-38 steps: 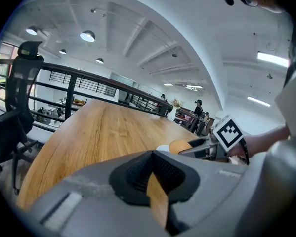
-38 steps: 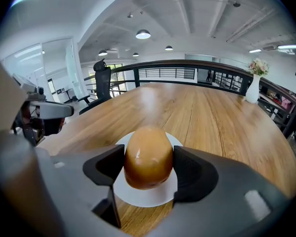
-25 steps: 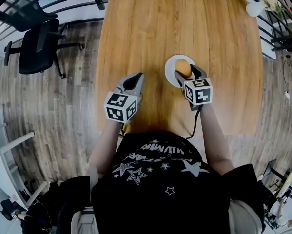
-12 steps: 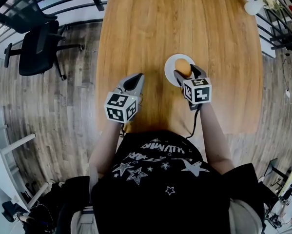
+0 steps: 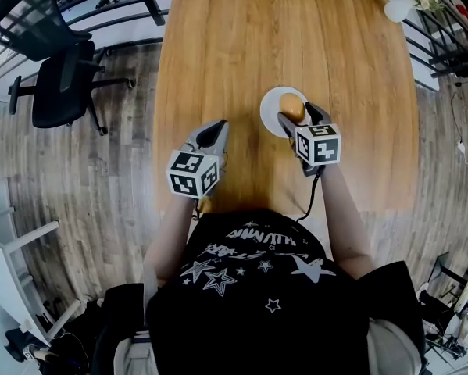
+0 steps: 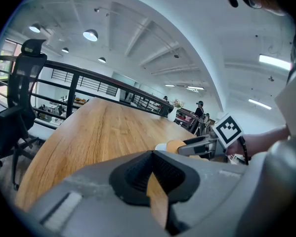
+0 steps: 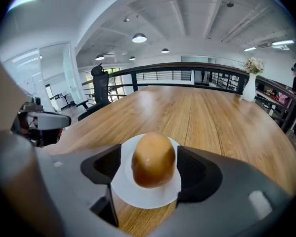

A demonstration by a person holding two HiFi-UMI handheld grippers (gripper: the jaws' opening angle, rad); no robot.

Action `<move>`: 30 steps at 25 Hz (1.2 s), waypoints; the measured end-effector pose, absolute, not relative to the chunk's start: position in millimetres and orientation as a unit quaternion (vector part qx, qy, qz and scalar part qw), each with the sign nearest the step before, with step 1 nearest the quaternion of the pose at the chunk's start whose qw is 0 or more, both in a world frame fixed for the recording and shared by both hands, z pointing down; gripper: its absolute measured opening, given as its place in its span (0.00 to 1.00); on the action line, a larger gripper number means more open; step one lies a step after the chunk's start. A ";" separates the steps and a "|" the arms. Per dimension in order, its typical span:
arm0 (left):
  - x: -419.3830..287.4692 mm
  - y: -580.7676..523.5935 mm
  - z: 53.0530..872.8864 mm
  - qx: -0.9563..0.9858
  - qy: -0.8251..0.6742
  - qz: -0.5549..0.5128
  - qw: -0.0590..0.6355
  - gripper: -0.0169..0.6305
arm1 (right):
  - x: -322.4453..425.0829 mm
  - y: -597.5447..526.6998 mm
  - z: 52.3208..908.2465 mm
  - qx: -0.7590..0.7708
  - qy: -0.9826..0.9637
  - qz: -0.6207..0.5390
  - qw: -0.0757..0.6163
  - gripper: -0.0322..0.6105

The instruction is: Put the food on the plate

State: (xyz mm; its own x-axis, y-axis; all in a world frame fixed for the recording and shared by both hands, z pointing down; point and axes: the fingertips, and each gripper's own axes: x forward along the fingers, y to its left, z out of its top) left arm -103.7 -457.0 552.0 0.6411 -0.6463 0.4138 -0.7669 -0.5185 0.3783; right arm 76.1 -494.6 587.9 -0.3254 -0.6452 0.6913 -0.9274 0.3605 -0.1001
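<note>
A golden-brown bread roll stands on a small white plate on the wooden table. My right gripper straddles the roll. Its jaws are opening, and a gap shows between each pad and the roll. My left gripper hovers to the left of the plate, shut and empty. The left gripper view shows the roll and the right gripper off to its right.
A black office chair stands on the floor left of the table. A white vase with flowers sits at the table's far right corner. Bare wood stretches beyond the plate.
The right gripper's jaws have spread a little wider around the roll. The roll stays on the plate, and the left gripper has hardly moved.
</note>
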 end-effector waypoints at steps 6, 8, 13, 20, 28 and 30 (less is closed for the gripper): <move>-99.8 -450.8 543.8 0.866 -0.411 0.108 0.262 0.03 | 83.7 -487.6 577.6 0.515 -0.776 0.244 0.271 0.61; -98.0 -447.1 538.9 0.867 -0.412 0.107 0.258 0.03 | 86.1 -482.7 573.0 0.516 -0.777 0.242 0.267 0.61; -93.4 -433.9 528.7 0.870 -0.413 0.107 0.245 0.03 | 91.0 -470.4 562.4 0.520 -0.781 0.237 0.252 0.61; -86.7 -411.7 512.2 0.871 -0.422 0.105 0.227 0.03 | 101.7 -451.1 545.4 0.531 -0.784 0.224 0.231 0.58; -71.1 -373.0 502.7 0.872 -0.426 0.102 0.218 0.03 | 115.7 -417.7 523.8 0.536 -0.791 0.218 0.198 0.41; -64.9 -361.0 501.7 0.873 -0.426 0.100 0.216 0.03 | 121.4 -406.0 522.7 0.536 -0.792 0.224 0.190 0.38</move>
